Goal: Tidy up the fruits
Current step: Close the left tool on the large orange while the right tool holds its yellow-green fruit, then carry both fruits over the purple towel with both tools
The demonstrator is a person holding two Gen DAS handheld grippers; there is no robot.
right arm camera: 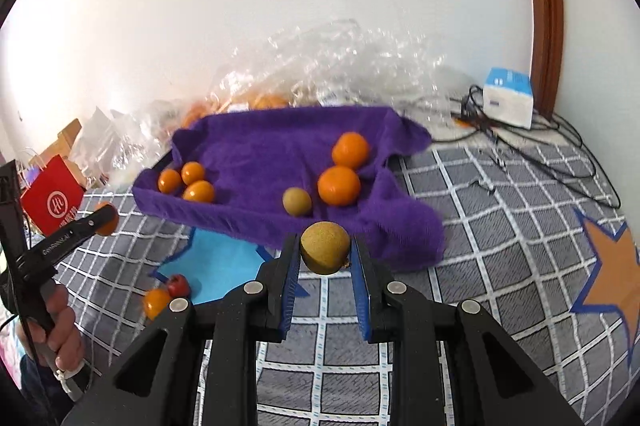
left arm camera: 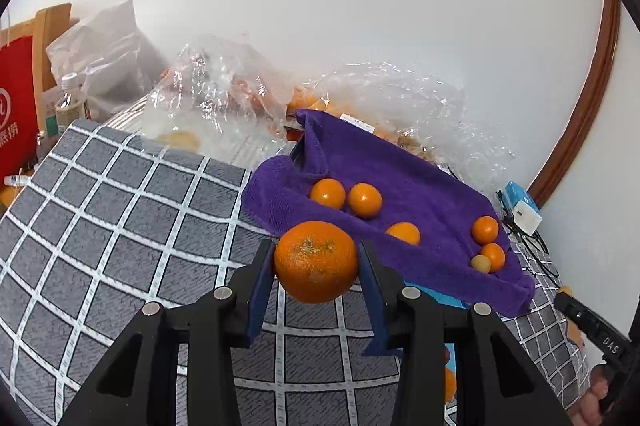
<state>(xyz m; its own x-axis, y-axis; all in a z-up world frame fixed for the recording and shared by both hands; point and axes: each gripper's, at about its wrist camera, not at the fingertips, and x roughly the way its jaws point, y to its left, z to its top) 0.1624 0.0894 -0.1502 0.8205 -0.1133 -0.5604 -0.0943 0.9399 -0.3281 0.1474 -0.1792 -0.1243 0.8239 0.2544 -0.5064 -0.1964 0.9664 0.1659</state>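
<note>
Looking along the left gripper [left arm camera: 316,258] in its own view, an orange [left arm camera: 316,261] is pinched between the two blue-padded fingers, jaws set about as wide as the fruit, held above the checked cover [left arm camera: 120,226]. From there the purple cloth [left arm camera: 400,193] lies just ahead and to the right, its near-left edge close beyond the orange; on it sit small oranges in two groups, a far-left trio [left arm camera: 346,197] and a right cluster [left arm camera: 486,240] with one pale fruit beside it. Being round, the orange has no long axis to mind. In the right wrist view, the right gripper [right arm camera: 325,254] is closed on a brownish-yellow fruit [right arm camera: 325,253], jaws narrower than on the left. Straight ahead lies the cloth, and a matching pale fruit [right arm camera: 297,201] sits just beyond the near fold, with two oranges [right arm camera: 339,185] to its right. At far left the left gripper appears side-on with its orange near the cloth's left end. By my judgement each gripper is nearest its own side of the cloth, so a short forward carry would serve both.
</note>
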